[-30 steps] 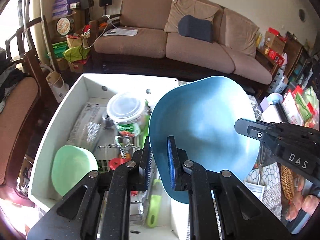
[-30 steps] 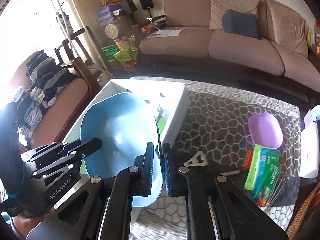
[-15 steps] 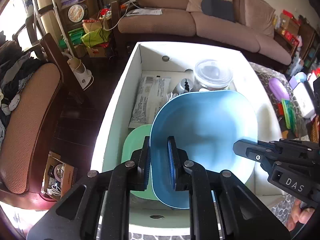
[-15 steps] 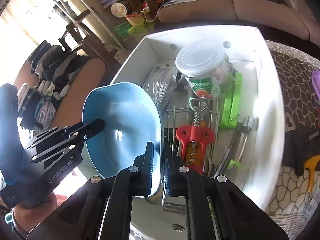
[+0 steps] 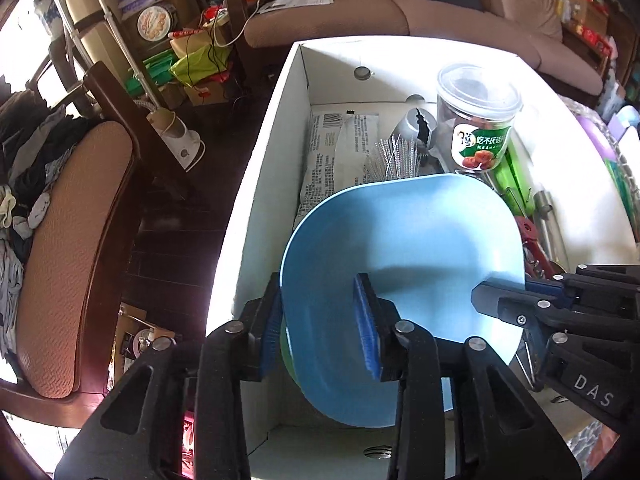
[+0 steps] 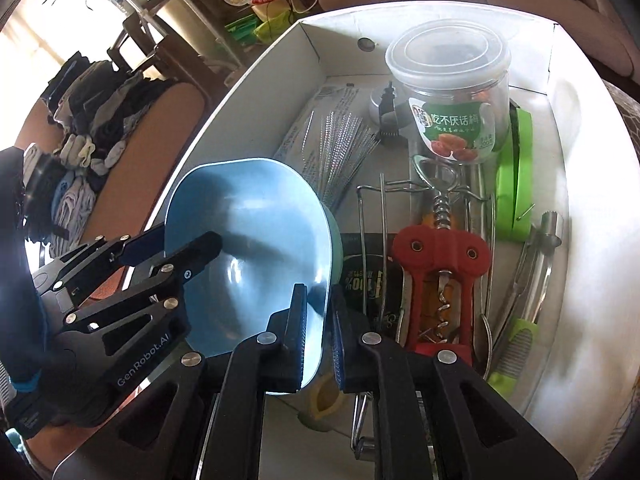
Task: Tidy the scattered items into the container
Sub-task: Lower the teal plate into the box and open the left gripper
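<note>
Since 1 second ago, both grippers have come down together with the blue bowl (image 5: 400, 264), which then was above the near edge of the white box (image 5: 272, 128) and now sits low inside it, at the near left corner, nested on a green bowl (image 5: 285, 344) of which only a thin rim shows.

The left gripper (image 5: 320, 320) is opening its jaws; the bowl's rim is between them, but the inner pad stands clear of the wall. The right gripper (image 6: 318, 332) is closed on the opposite rim of the bowl, with both pads close against it.

I think the main risk is an uneven release. With 1 side free and the other side pinched, the bowl can tip, or be dragged up again when the right hand lifts. It could then slide toward the red corkscrew (image 6: 440, 280) and the wire rack (image 6: 380, 216) beside it, or knock the plastic jar (image 6: 452, 92) at the far end.

Both grippers point steeply downward into the box, side by side, each one astride a rim of the bowl.
</note>
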The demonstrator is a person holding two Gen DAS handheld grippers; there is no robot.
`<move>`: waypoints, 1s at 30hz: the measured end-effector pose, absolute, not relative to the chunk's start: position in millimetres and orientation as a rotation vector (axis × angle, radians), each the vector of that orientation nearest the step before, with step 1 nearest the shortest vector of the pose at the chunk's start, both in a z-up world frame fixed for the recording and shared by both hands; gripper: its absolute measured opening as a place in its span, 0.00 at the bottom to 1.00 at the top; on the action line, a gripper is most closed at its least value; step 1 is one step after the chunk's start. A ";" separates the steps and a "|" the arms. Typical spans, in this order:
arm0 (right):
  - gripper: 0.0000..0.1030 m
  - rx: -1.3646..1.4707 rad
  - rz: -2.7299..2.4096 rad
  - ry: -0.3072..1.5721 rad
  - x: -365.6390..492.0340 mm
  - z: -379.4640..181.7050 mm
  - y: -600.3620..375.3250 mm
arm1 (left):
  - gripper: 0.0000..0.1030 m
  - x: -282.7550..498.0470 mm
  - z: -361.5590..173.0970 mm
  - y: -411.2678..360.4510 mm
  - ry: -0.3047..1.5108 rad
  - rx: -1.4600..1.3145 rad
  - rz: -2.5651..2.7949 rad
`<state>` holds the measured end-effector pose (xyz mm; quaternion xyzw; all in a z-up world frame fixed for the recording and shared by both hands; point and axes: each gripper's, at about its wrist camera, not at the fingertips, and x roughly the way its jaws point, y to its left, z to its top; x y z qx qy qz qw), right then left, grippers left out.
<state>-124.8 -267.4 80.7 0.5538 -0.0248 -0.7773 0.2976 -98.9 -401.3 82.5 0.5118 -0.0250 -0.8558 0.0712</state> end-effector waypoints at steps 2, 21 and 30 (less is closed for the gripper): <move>0.12 1.474 -2.073 -0.050 -122.8 81.2 -270.4 | 0.45 -98.3 85.6 -404.3 -0.036 1.516 -2.571; 0.35 1.448 -2.065 -0.001 -115.9 96.4 -265.4 | 0.64 -71.0 127.3 -437.6 0.252 1.432 -2.627; 0.66 1.380 -2.154 0.032 -110.7 132.7 -230.9 | 1.00 -55.8 128.9 -411.5 0.281 1.463 -2.627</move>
